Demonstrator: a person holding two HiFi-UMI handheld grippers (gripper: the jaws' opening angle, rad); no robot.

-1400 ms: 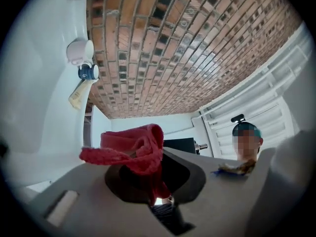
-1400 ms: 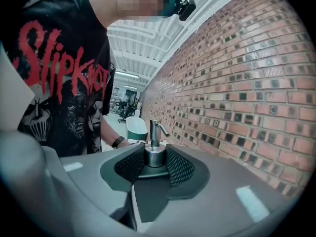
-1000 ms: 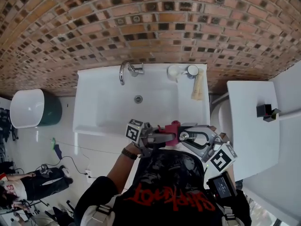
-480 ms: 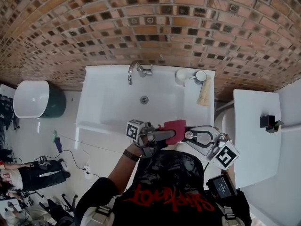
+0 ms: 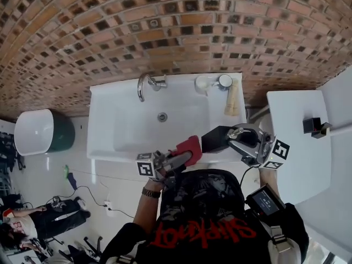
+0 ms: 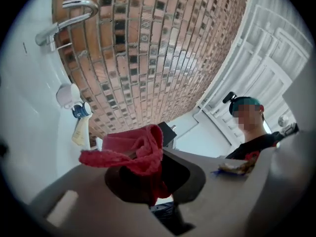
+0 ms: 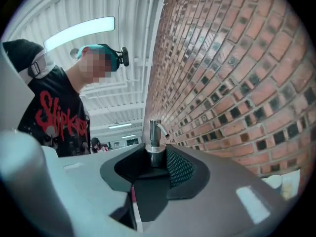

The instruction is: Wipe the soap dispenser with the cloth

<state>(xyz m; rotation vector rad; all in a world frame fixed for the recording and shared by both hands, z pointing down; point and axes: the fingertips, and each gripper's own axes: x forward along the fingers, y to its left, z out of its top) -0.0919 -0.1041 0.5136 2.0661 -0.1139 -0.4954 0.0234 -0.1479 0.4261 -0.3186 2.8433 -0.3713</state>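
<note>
While my right gripper [image 5: 235, 140] clamps the dispenser [image 5: 215, 139] and my left gripper [image 5: 181, 158] pinches the cloth [image 5: 188, 147] just beside it, wiping looks not yet begun, so next I'd press cloth onto dispenser and rub.

A white washbasin [image 5: 102, 126] stands against a brick wall [image 5: 165, 32]. On its back rim, at eleven o'clock from the drain [image 5: 162, 116], sits a chrome tap [image 5: 146, 84]. In the one o'clock corner a white cup [image 5: 203, 83] and a round-topped pot [image 5: 224, 81] stand just beside each other. A beige tube [image 5: 232, 101] lies along the rim at two o'clock. At three o'clock a separate white top [image 5: 297, 158] has a small black object [image 5: 312, 127] at its edge.
</note>
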